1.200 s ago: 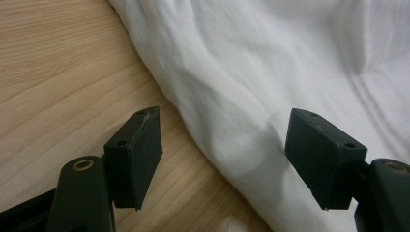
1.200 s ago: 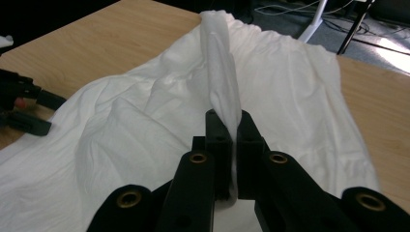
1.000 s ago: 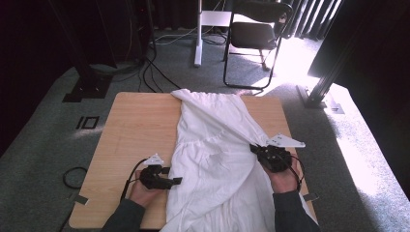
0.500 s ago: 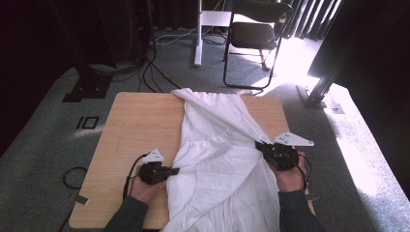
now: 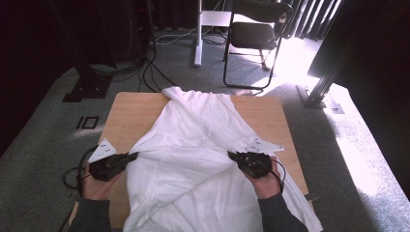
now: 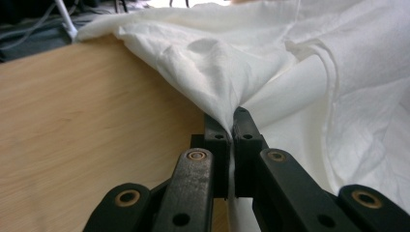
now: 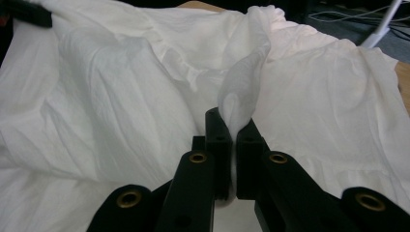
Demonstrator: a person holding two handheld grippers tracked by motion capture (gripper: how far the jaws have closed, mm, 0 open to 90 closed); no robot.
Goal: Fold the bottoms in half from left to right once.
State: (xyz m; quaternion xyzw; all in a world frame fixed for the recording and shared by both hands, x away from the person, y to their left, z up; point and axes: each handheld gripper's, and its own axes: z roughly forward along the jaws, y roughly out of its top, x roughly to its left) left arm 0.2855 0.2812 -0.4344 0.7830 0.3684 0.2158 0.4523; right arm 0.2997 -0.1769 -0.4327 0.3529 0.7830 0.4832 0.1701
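A white garment (image 5: 193,159) lies lengthwise over the wooden table (image 5: 130,113), bunched toward its far end. My left gripper (image 5: 131,156) is shut on the garment's left edge and lifts a ridge of cloth. In the left gripper view the jaws (image 6: 231,123), which have just been closing, pinch a fold of the white cloth (image 6: 217,63). My right gripper (image 5: 233,156) is shut on the right side of the garment. In the right gripper view a fold of fabric (image 7: 241,92) stands up from between the closed jaws (image 7: 231,130).
A black chair (image 5: 254,36) and a white stand (image 5: 198,34) are on the carpet beyond the table. Cables (image 5: 154,67) run across the floor at the far left. Bare table top (image 5: 270,116) shows either side of the garment. Bright sunlight falls on the floor at right.
My left gripper has closed on the garment's left edge and moved left and up, pulling the cloth taut. My right gripper, still gripping cloth, shifted a little to the right.
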